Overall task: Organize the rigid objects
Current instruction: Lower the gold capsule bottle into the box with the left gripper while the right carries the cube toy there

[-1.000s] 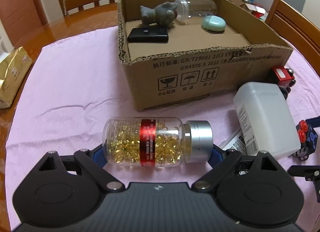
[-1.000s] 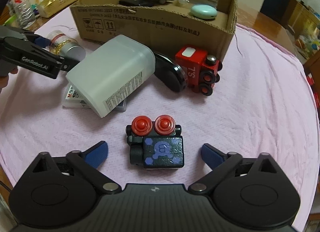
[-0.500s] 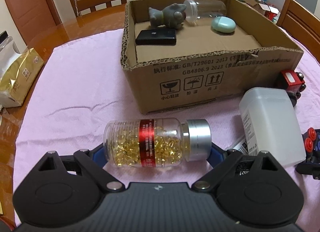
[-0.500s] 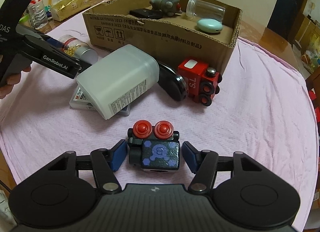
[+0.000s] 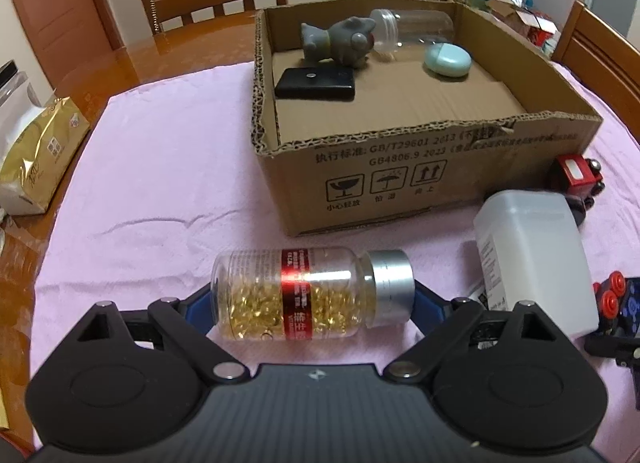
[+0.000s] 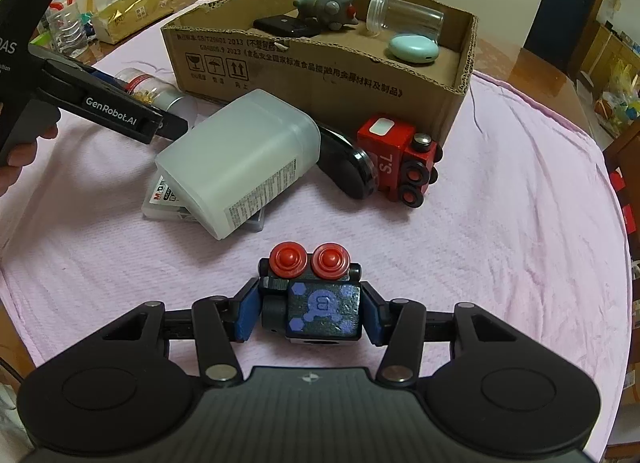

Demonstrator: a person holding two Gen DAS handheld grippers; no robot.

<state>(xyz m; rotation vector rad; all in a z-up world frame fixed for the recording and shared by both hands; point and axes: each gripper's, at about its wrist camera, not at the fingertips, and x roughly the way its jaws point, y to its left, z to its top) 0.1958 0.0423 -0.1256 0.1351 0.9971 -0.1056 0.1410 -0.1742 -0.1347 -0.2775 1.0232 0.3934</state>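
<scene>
1. The blue pads of the left tongs point(image 5: 314, 299) are mostly hidden behind the capsule bottle point(image 5: 310, 295), so only their outer edges show; the jaws stand wide, one at the bottle's base and one at its silver cap, gripping it end to end.
2. In the right wrist view the bottle point(image 6: 150, 89) is half covered by the left tongs' black arm, and whether it is lifted off the pink cloth point(image 6: 500, 223) I cannot tell.
3. The right tongs point(image 6: 310, 313) are closed most of the way, pads pressed on both sides of the black toy block point(image 6: 318, 303). The left view cuts this toy point(image 5: 618, 303) off at its right edge.
4. Only the right view shows the flat card pack point(image 6: 164, 201) under the white jar point(image 6: 240, 161), and the dark disc point(image 6: 348, 169) between jar and red toy train point(image 6: 404, 161).
5. The bottle is clear, lying sideways, part-filled with gold capsules, with a red label band.
6. Ahead of both tongs sits the cardboard box point(image 5: 400, 183), holding a grey figurine point(image 5: 338, 43), black case point(image 5: 316, 83), empty clear jar point(image 5: 412, 29) and mint oval case point(image 5: 448, 59).
</scene>
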